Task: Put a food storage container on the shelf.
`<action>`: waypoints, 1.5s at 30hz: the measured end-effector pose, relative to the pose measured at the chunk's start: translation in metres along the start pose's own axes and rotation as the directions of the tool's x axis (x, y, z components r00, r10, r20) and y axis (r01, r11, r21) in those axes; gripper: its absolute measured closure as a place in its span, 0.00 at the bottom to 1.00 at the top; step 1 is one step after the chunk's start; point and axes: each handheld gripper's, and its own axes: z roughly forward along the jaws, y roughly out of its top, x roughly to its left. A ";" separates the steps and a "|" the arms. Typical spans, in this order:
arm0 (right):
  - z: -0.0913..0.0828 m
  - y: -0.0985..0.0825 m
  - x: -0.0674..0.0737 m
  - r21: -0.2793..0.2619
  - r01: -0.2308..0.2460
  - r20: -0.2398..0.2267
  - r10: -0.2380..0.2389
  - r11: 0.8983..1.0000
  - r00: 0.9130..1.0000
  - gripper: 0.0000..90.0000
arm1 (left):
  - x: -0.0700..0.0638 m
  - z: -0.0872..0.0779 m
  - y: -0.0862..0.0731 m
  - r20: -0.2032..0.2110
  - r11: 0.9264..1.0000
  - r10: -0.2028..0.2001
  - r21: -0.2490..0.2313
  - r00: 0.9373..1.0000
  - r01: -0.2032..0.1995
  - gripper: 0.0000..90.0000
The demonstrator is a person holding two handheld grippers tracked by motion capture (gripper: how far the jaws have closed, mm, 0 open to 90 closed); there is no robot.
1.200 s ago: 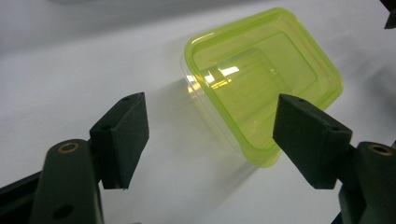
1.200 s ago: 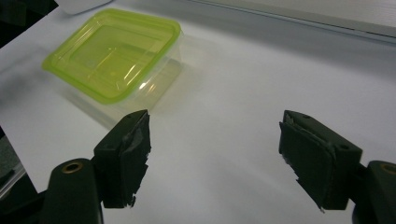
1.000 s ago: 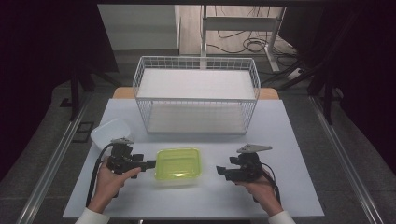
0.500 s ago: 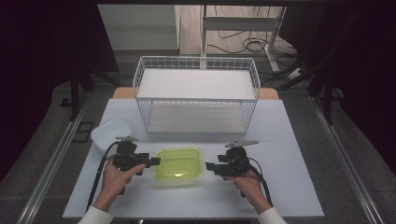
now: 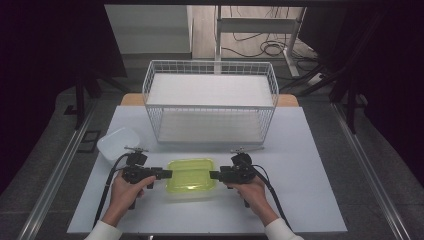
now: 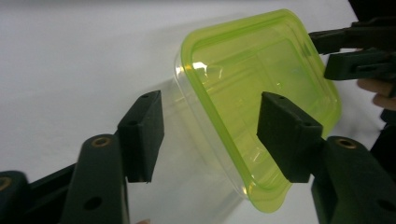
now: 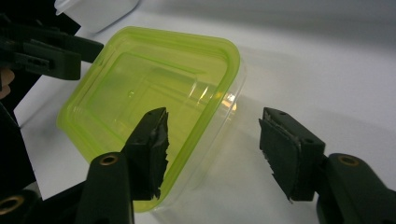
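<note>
A clear plastic container with a yellow-green lid [image 5: 190, 178] sits on the table near the front edge. My left gripper [image 5: 168, 174] is at its left side and my right gripper [image 5: 212, 175] at its right side, both pointing inward. In the left gripper view the container's [image 6: 261, 84] rim lies between the open jaws of my left gripper [image 6: 210, 135], which have just been closing; the pads do not press on it. In the right gripper view my right gripper [image 7: 212, 149] straddles the container's [image 7: 154, 88] corner, and its jaws have just been closing too, with a gap to the wall.
A white wire basket [image 5: 210, 100] stands behind the container at the middle of the table. A white lidded tub [image 5: 118, 143] rests at the left, behind my left gripper. The table's [image 5: 310, 190] front edge is close under the hands.
Both grippers have moved inward to the container's sides, the right one farther, sliding left. Their jaws have narrowed around the container's edges.
</note>
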 end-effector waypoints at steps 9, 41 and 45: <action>0.009 0.000 -0.006 0.017 -0.082 -0.091 0.083 0.996 0.992 0.68 | 0.002 0.009 -0.004 0.067 0.999 -0.029 0.046 0.997 0.026 0.71; -0.076 0.018 0.041 -0.200 0.132 -0.010 -0.137 0.971 0.991 0.88 | -0.070 -0.043 0.002 0.040 0.957 0.203 -0.218 0.978 -0.190 0.88; -0.082 0.020 0.043 -0.218 0.151 -0.003 -0.155 0.964 0.988 0.88 | -0.075 -0.046 0.005 0.038 0.951 0.220 -0.232 0.975 -0.206 0.88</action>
